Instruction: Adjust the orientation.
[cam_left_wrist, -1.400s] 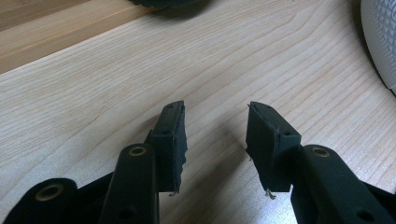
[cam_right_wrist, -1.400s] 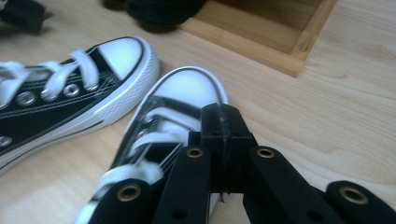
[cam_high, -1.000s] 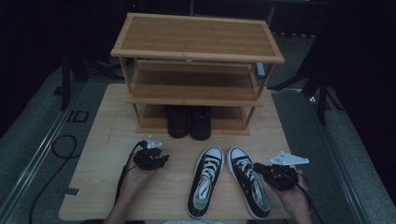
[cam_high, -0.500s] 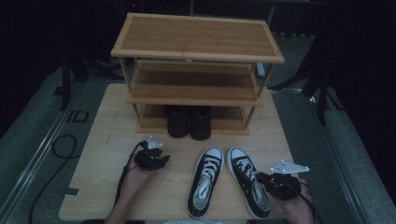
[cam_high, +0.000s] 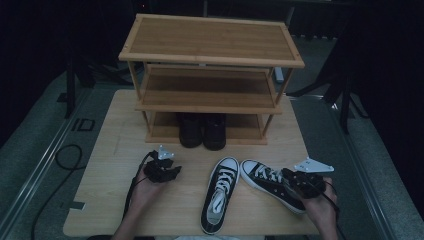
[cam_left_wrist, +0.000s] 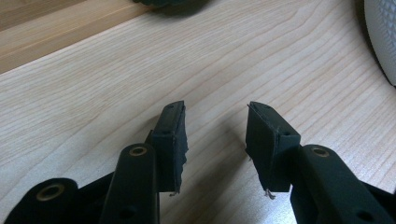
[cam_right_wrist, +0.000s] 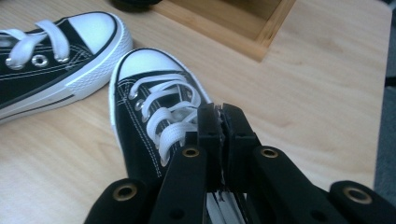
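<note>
A: Where do the shoes stand?

B: Two black-and-white sneakers, one (cam_high: 220, 197) near centre and one (cam_high: 272, 184) to its right, lie on the table (cam_high: 115, 150) in front of the wooden rack (cam_high: 210, 55); a dark pair (cam_high: 202, 131) occupies its bottom shelf.

A: And the grippers?

B: The left gripper (cam_left_wrist: 215, 135) is spread, empty, over bare wood. The right gripper (cam_right_wrist: 220, 126) is clenched above the right sneaker's laces; whether it pinches anything cannot be told. Shelving, presumably the aim, appears unstarted for both sneakers.

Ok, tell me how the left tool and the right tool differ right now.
The left tool has its jaws spread apart over bare table wood, holding nothing; the right tool has its jaws pressed together. The left sits away from the shoes, while the right sits over the right sneaker. Both are black and hand-held.
</note>
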